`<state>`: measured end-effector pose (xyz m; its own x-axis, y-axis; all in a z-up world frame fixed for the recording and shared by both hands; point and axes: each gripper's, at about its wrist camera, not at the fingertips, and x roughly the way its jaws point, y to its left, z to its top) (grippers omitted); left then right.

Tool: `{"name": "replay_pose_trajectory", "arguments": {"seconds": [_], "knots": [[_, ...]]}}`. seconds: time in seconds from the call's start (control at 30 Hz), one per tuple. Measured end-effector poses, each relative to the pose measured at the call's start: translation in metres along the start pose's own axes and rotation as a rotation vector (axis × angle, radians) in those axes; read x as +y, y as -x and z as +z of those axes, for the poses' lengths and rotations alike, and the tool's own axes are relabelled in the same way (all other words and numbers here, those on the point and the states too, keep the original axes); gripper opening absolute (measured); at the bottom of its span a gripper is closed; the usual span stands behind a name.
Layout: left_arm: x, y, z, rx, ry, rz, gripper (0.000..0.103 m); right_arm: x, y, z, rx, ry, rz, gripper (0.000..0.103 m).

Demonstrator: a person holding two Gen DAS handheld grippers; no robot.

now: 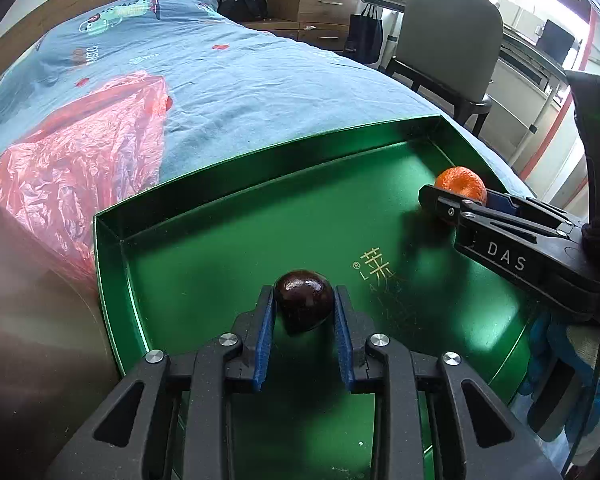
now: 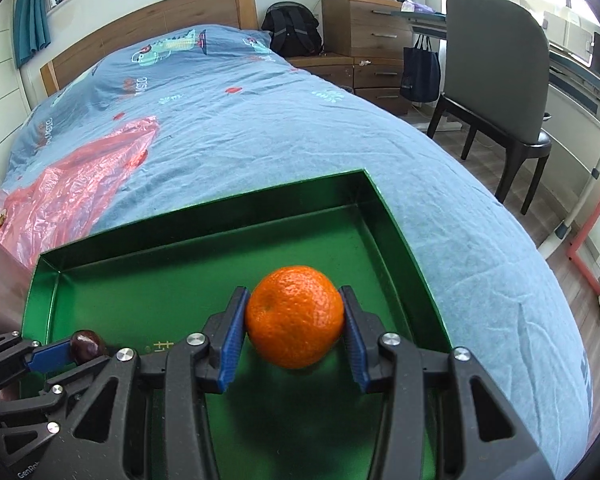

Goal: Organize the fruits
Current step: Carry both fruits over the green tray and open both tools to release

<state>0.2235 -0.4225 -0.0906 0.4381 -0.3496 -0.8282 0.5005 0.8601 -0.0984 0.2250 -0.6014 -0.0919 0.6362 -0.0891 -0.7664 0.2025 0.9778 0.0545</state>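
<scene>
Above the shallow green metal tray, a small dark glossy round fruit is pinched by the left gripper, and a round orange tangerine by the right gripper.

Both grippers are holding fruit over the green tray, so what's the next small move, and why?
Probably lower both a little, then open the jaws. The left gripper clamps a dark fruit and the right gripper an orange, each above the green tray, seemingly not resting.

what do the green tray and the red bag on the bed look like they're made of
Green tray: probably thin sheet metal with a glossy coloured finish, given its sharp folded walls and mirror-like sheen, though coated card is possible. Red bag: thin translucent plastic film, finely crinkled and shiny.
</scene>
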Motion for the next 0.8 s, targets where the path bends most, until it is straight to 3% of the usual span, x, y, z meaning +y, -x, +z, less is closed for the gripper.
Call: {"name": "replay_pose_trajectory", "arguments": {"seconds": [0.2,0.27,0.3,0.33,0.37,0.4,0.43,0.8], "knots": [[-0.003,-0.003,-0.001,0.006,-0.006,0.032,0.025,0.001,-0.011,0.001,0.031,0.009,-0.012,0.07],[-0.005,-0.005,0.0,0.012,-0.018,0.033,0.028,0.002,-0.011,0.001,0.035,0.014,-0.02,0.07],[-0.006,-0.005,0.001,0.017,-0.023,0.032,0.036,0.002,-0.011,0.001,0.036,0.013,-0.021,0.071],[-0.006,-0.005,0.002,0.022,-0.024,0.038,0.047,0.002,-0.01,0.001,0.036,0.011,-0.024,0.074],[-0.006,-0.004,0.002,0.025,-0.021,0.047,0.05,0.003,-0.009,0.002,0.036,0.01,-0.029,0.08],[-0.006,-0.003,0.003,0.024,-0.018,0.05,0.05,0.003,-0.008,0.003,0.03,0.008,-0.031,0.097],[-0.005,-0.002,0.004,0.023,-0.017,0.052,0.05,0.003,-0.004,0.003,0.018,0.005,-0.033,0.103],[-0.014,0.054,0.004,-0.086,-0.087,0.09,0.056,0.004,0.052,0.007,-0.097,-0.044,-0.052,0.103]]}}
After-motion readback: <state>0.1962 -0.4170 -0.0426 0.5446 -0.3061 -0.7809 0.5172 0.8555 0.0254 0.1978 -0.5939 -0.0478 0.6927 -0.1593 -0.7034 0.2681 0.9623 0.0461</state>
